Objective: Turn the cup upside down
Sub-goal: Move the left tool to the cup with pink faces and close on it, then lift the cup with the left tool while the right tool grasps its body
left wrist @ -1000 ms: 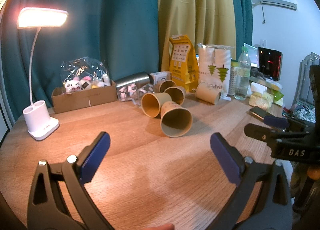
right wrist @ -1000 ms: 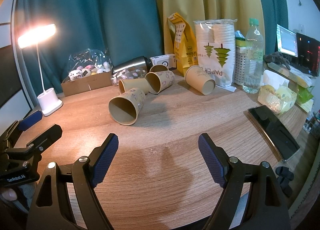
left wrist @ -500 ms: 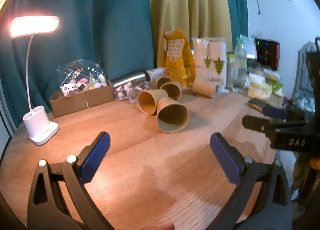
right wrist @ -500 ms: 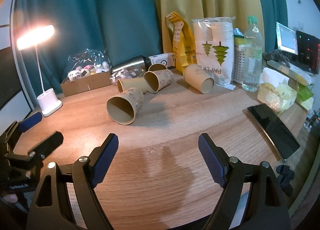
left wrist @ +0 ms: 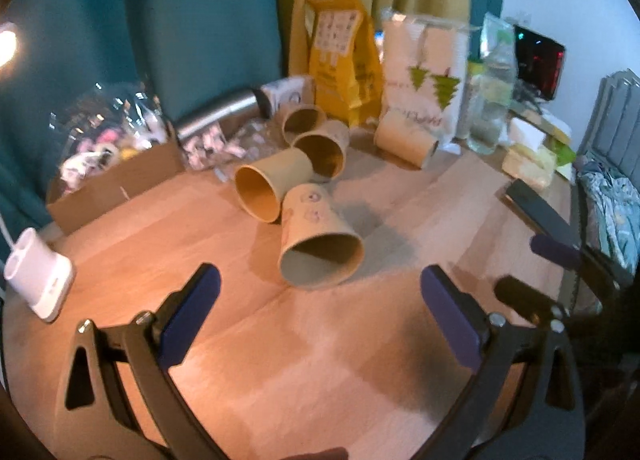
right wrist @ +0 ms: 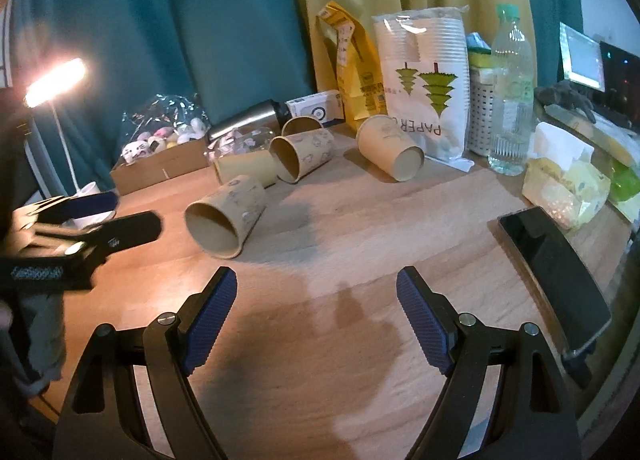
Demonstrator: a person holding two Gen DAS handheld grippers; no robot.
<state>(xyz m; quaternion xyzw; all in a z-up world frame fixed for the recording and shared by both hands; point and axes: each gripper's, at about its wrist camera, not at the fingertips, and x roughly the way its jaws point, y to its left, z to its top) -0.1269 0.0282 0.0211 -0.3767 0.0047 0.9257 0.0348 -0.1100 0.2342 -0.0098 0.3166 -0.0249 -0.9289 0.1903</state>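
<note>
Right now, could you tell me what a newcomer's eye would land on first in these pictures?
Probably the paper cups lying on their sides mid-table, above all the nearest cup, whose open mouth faces the open left gripper. Next, the glowing lamp at far left and the tall sleeve of cups standing at the back before the curtain. The open right gripper holds nothing.

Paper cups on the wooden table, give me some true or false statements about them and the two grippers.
1. The nearest tan paper cup lies on its side. True.
2. The left gripper is shut on that cup. False: it is open and empty.
3. The right gripper is open. True.
4. The black smartphone lies inside a cup. False: it lies flat on the wooden table.
5. The clear plastic bottle stands upright. True.
</note>
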